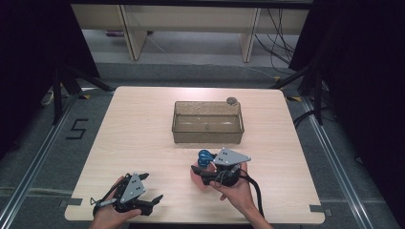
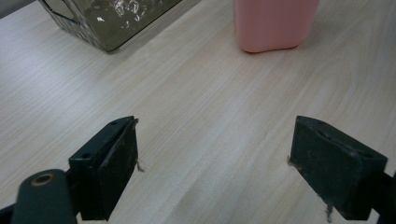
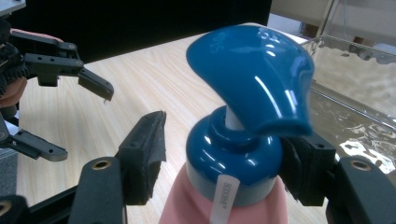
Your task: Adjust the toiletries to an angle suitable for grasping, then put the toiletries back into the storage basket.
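A pink pump bottle (image 1: 199,182) with a blue pump head (image 1: 205,157) stands upright on the table, front of centre. My right gripper (image 1: 202,171) reaches in from the right at the bottle's neck. In the right gripper view the blue collar (image 3: 229,158) sits between the jaws of my right gripper (image 3: 224,161): the right pad (image 3: 299,163) is against it and the left pad (image 3: 147,149) stands a little off it. My left gripper (image 1: 152,187) rests near the front left edge, open and empty. Its jaws (image 2: 215,158) are wide over bare wood, facing the pink bottle (image 2: 273,23).
A clear plastic bin (image 1: 207,137) stands behind the bottle, mid-table, and shows as the bin (image 2: 107,23) and the bin (image 3: 355,98) in the gripper views. A small round grey object (image 1: 231,100) lies at its far right corner. The left gripper (image 3: 86,123) appears far off.
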### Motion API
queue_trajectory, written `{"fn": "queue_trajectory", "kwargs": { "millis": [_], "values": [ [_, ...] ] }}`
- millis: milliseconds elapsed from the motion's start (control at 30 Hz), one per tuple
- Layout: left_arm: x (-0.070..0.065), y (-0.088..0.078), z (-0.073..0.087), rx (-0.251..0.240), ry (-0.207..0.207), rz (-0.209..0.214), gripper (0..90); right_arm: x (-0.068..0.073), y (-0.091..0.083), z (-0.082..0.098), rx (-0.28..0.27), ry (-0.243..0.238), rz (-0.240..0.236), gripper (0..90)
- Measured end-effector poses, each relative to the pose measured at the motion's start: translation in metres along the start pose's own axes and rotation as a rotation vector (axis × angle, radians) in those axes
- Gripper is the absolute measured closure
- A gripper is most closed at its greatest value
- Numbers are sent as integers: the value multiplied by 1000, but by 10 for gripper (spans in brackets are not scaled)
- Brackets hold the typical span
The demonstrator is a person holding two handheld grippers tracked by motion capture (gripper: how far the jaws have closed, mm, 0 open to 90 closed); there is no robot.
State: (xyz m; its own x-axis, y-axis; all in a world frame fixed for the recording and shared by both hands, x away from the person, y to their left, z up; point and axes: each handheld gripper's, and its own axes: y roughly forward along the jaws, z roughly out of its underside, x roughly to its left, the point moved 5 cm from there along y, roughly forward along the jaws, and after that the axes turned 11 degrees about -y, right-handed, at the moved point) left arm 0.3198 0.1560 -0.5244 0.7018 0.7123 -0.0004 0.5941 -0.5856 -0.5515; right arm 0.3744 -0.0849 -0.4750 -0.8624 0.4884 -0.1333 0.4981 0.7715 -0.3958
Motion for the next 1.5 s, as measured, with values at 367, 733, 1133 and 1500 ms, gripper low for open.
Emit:
{"fn": "queue_trajectory", "kwargs": {
  "millis": [367, 733, 1133, 1500],
  "values": [
    [0, -1, 2, 19, 25, 1, 148, -4, 3, 0, -11, 0, 5, 418],
    [0, -3, 2, 18, 23, 9, 148, -6, 8, 1, -3, -24, 21, 519],
    [0, -4, 2, 19, 26, 7, 148, -5, 8, 0, 5, -19, 20, 531],
    [-1, -4, 2, -9, -3, 3, 148, -2, 8, -1, 17, -18, 38, 533]
  ]
}}
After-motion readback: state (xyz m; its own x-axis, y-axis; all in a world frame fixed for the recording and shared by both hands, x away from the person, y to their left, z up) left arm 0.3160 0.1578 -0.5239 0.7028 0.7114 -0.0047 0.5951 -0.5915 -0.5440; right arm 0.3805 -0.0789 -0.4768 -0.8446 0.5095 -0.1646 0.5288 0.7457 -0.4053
